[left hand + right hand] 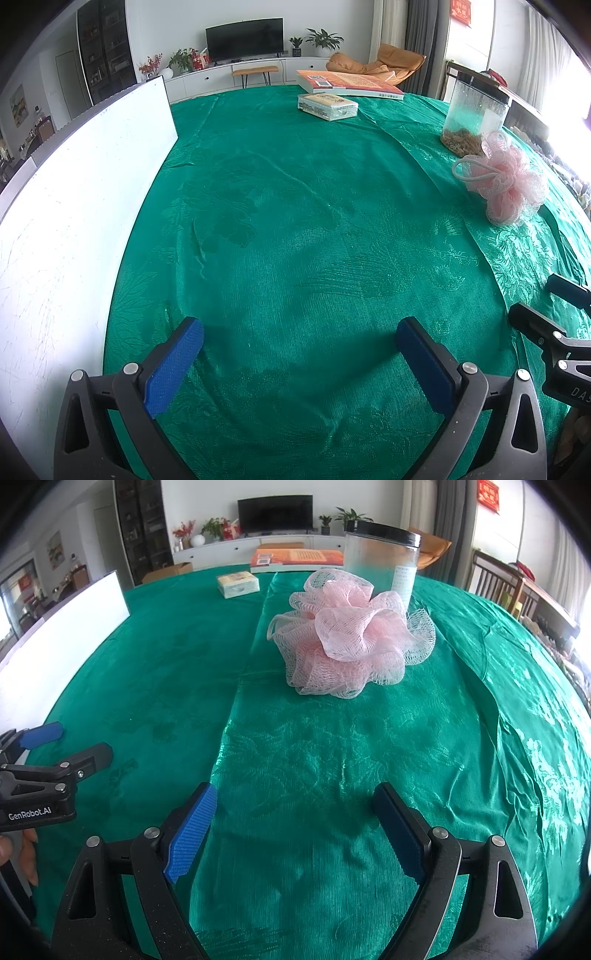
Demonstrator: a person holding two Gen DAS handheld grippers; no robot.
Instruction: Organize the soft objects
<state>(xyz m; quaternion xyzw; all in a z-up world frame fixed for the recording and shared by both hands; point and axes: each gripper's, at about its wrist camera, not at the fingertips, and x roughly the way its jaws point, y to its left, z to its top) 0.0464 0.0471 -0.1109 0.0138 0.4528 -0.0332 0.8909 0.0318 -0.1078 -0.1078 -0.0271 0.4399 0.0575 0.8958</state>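
A pink mesh bath pouf (351, 638) lies on the green tablecloth (314, 760), straight ahead of my right gripper (295, 797) and some way off. It also shows at the right of the left wrist view (506, 181), with its white cord loop to the left. My right gripper is open and empty, low over the cloth. My left gripper (299, 328) is open and empty over bare cloth, left of the right gripper, and it shows at the left edge of the right wrist view (70, 746).
A clear jar with a black lid (384, 561) stands just behind the pouf. A white board (85, 192) stands upright along the table's left side. A small boxed pack (328, 105) and a large orange book (347, 84) lie at the far edge.
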